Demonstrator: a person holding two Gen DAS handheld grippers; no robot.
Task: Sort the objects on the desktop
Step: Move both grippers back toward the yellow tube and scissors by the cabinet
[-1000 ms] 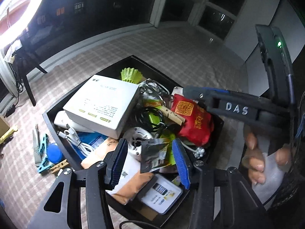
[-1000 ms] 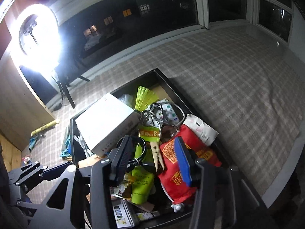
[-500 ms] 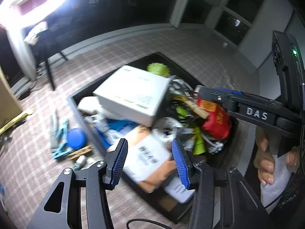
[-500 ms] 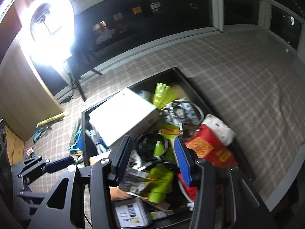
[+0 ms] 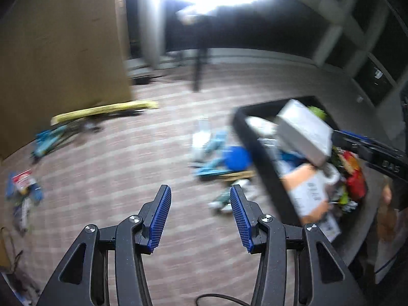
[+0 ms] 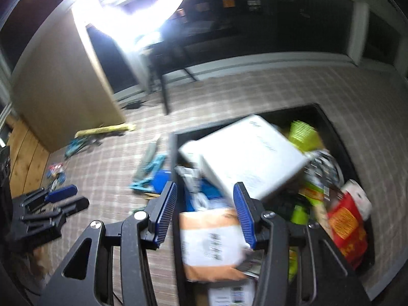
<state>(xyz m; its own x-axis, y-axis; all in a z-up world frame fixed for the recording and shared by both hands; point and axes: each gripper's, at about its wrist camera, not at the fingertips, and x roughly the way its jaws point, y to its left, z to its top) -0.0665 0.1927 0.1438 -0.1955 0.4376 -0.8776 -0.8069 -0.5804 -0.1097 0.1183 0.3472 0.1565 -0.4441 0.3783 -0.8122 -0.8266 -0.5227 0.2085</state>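
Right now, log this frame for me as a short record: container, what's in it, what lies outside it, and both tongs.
container: black tray on the checked cloth, piled full
contents: white box on top, orange parcel, red packet, green shuttlecock
outside tray: blue and teal items beside its left wall; yellow object farther off
left tongs: open, empty, over the cloth
right tongs: open, empty, over the tray
image quality: motion-blurred

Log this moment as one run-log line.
left gripper: open, empty, over the checked cloth | right gripper: open, empty, above the black tray's left edge | white box: in tray
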